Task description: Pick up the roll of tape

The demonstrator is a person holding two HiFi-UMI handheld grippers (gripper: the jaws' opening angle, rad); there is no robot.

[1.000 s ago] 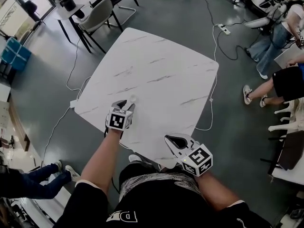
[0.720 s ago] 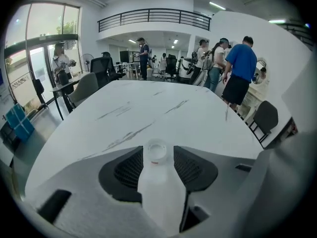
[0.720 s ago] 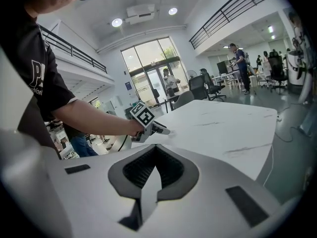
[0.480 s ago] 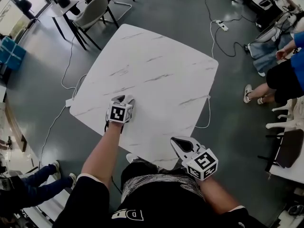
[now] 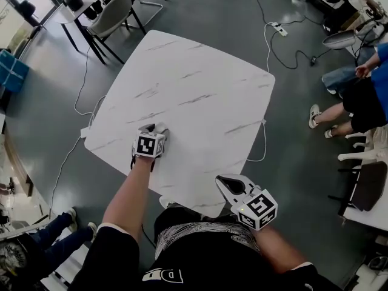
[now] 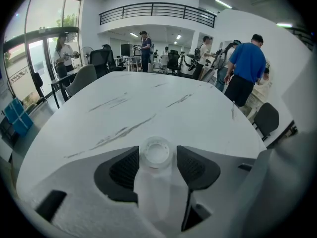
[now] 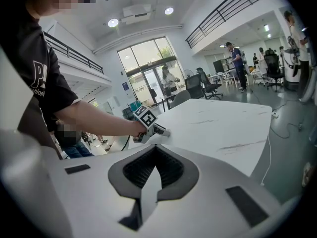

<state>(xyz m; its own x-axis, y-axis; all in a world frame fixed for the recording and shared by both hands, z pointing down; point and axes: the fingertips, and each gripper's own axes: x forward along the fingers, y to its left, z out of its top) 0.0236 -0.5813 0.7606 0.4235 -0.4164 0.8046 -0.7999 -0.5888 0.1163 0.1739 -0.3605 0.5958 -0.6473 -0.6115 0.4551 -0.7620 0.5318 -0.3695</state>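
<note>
Grey floor [image 5: 200, 11], open office; a white marble-veined desk [image 5: 200, 90] fills the middle of the head view, with a grey chair [image 5: 118, 11] at upper left, a power strip [image 5: 276, 29] on its cable at upper right, and seated people's legs [image 5: 339, 102] at the right edge. Head view: the left gripper [image 5: 156, 128] rests low on the desk at centre-left, marker cube up, jaws pointing up-frame. The right gripper [image 5: 220, 179] hangs at lower centre-right, just over the desk's near edge and well apart from the left one. Left gripper view: the roll of tape [image 6: 156, 152], small, pale and translucent, lies flat on the desk between the two dark jaw pads. The jaws stand apart, one to each side of the roll. The left pad is at the roll's edge; a thin gap shows at the right pad. The desk runs bare beyond, with people and chairs in the background. Right gripper view: the jaws are together, tips meeting, nothing between them. The left gripper and the bare forearm [image 7: 89, 115] show in the left-centre of the frame, with tall windows [image 7: 148, 63] behind.
</note>
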